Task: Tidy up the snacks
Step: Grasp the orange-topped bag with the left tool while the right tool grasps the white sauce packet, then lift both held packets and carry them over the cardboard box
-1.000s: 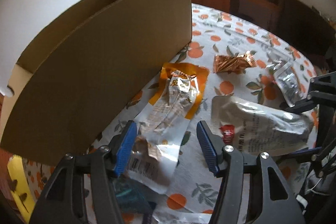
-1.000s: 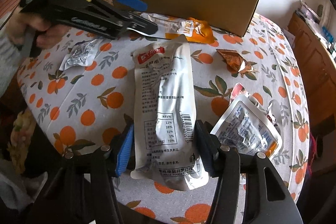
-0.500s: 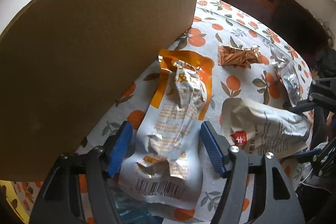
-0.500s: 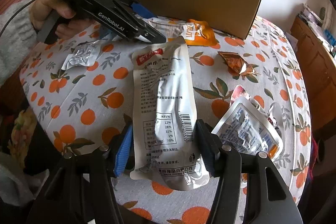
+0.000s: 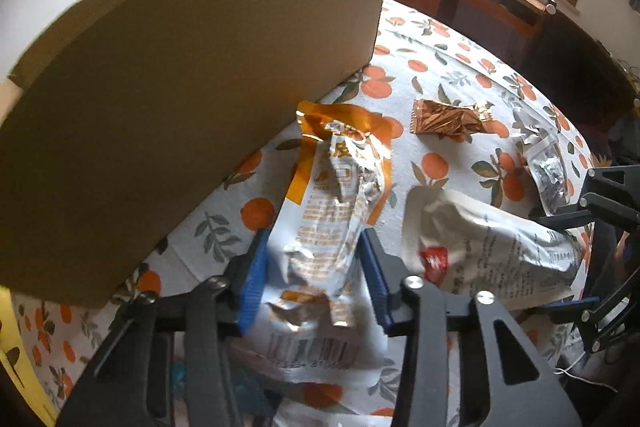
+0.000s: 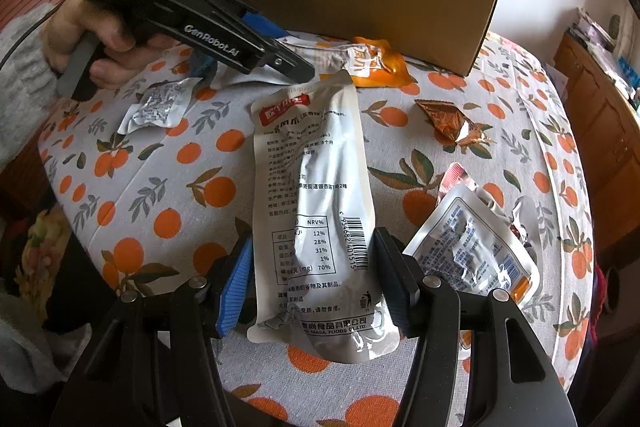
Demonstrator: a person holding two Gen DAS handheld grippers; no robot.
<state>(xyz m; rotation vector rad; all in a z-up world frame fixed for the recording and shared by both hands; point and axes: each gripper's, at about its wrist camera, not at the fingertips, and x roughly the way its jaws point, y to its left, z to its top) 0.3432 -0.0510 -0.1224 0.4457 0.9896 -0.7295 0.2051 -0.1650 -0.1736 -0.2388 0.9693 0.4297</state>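
The tablecloth (image 6: 168, 163) is pale grey-white, printed all over with orange fruit and grey-green leaves. The box (image 5: 172, 107) is plain brown cardboard. One pouch (image 5: 332, 211) is silvery white with orange lettering, an orange top and a black barcode. The long pouch (image 6: 312, 211) is white with black print, a red label near its top and a barcode along one edge. A crumpled wrapper (image 6: 450, 121) is shiny copper-orange. A small packet (image 6: 160, 105) is silver with dark print. Another packet (image 6: 476, 255) is white with blue print and an orange corner. Both grippers (image 5: 316, 291) (image 6: 316, 287) are black with blue pads. The sleeve (image 6: 24, 83) is grey knit.
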